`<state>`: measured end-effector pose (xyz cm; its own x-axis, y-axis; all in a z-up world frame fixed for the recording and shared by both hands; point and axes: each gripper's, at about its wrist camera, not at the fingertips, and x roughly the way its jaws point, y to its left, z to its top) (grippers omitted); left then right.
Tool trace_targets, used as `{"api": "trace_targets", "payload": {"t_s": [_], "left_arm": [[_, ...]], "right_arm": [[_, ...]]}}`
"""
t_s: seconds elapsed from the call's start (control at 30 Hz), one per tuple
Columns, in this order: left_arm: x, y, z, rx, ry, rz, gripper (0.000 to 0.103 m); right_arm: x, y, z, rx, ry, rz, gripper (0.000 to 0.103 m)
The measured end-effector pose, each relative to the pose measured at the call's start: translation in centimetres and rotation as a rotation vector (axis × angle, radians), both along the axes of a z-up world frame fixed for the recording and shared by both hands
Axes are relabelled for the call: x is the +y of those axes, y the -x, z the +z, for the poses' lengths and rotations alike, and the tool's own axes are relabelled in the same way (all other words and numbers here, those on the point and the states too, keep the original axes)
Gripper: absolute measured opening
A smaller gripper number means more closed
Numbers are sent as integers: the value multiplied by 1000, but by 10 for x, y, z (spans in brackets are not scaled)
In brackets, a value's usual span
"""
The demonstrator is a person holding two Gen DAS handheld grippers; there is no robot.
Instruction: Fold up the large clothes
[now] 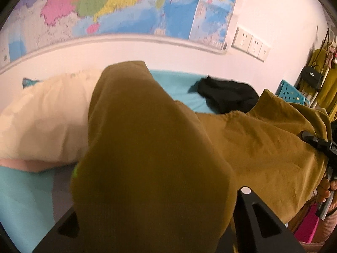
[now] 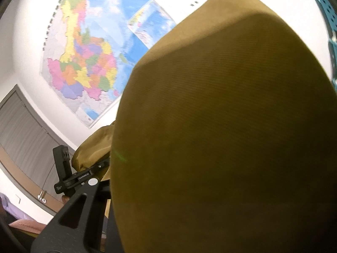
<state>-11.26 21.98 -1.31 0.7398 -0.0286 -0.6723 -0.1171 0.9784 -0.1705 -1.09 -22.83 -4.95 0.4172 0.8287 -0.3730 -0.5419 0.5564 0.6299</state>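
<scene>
Mustard-brown garment (image 1: 263,139) fills the lower middle of both wrist views, bunched high in front of each lens and stretched between the two grippers above the turquoise bed (image 1: 179,84). In the left wrist view the left gripper (image 1: 151,221) has cloth draped right over its fingers, so the fingertips are hidden; the fabric rises straight out of the jaws, and they look clamped on it. Over at the right edge of that frame the right gripper (image 1: 318,143) bites the far end of the garment, and its own view shows little but cloth spilling up from the jaws, so that too reads as a pinch on the fabric, though the pads themselves cannot be seen.

Now the risk. Both holds look to be on thick bunched folds rather than a clean hem, so a layer could slide out as the cloth is pulled taut, and one end would drop. The sagging middle could also drag across the black garment (image 1: 229,97) lying behind it or the cream pillow (image 1: 42,118) at the left, and pull them along.

As for the lie of it: the long axis runs across the left wrist frame, from lower centre out to the right edge, one end at each gripper. Which end is collar or hem cannot be told.
</scene>
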Motion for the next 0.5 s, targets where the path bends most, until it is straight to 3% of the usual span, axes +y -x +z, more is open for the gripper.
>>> {"api": "trace_targets", "payload": {"t_s": [0.5], "left_arm": [[27,0,76,-150,-64,35,20]], "right_arm": [[33,-15,39,-139,-49,79,25]]}}
